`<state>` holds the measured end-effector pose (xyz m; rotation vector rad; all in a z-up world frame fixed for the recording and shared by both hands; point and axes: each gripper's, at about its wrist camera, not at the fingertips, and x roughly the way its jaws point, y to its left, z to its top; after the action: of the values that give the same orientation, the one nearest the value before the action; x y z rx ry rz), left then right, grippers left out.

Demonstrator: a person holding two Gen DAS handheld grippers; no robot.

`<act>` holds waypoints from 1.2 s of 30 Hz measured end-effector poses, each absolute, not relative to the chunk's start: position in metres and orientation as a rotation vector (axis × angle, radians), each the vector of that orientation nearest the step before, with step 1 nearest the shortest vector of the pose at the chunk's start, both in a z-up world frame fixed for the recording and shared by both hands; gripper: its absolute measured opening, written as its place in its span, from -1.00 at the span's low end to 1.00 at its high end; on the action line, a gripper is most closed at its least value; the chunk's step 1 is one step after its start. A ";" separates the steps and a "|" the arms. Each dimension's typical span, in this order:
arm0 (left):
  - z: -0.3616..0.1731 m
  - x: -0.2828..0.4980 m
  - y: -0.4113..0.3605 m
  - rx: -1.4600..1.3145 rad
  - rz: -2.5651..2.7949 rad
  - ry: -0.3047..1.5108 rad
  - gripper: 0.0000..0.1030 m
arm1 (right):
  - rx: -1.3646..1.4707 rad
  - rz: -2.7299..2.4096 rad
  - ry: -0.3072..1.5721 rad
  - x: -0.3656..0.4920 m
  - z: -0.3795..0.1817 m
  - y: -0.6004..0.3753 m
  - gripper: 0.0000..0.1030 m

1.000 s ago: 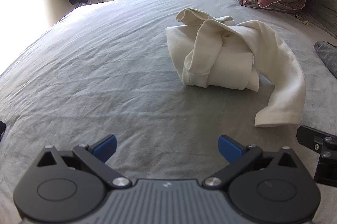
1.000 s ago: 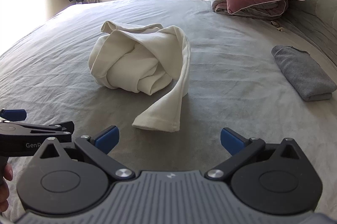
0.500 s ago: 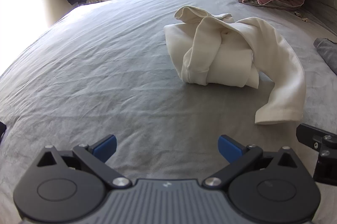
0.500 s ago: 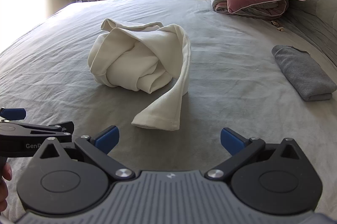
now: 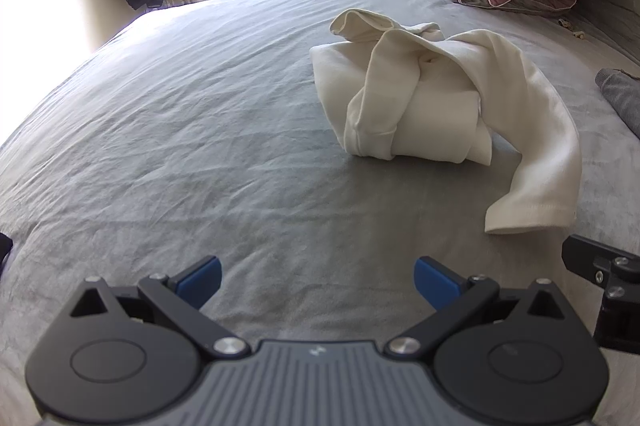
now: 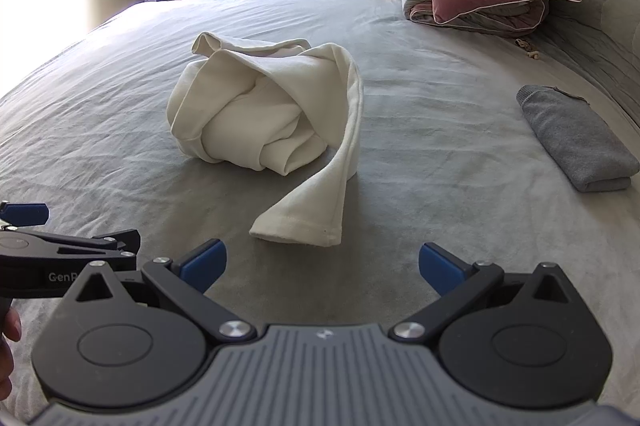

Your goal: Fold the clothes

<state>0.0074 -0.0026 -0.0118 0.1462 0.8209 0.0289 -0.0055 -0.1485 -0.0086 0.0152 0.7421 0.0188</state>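
Both tools have eased slightly closer to the cream garment [image 5: 420, 94], which lies bundled mid-bed [image 5: 180, 130], one sleeve [image 6: 316, 202] trailing toward them. The left tool [image 5: 316, 276] and right tool [image 6: 322, 262] stay spread, empty; folding likely starts with that sleeve.

Only one text reads — "GenR", seemingly cut off by the right gripper's body, on the left gripper [image 6: 24, 214].
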 end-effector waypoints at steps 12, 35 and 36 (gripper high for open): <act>0.008 0.034 -0.001 0.054 0.023 0.804 0.99 | 0.036 0.061 0.760 0.010 -0.004 -0.159 1.00; 0.001 0.140 -0.043 0.034 0.001 0.741 0.99 | 0.293 0.076 0.763 0.021 -0.001 -0.234 1.00; 0.001 0.141 -0.043 0.028 -0.007 0.735 0.99 | 0.292 0.071 0.759 0.021 -0.001 -0.236 1.00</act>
<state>0.1412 -0.0429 0.0005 0.0279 0.7349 -0.0072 0.0208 -0.2360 -0.0011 0.2919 0.7586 0.0708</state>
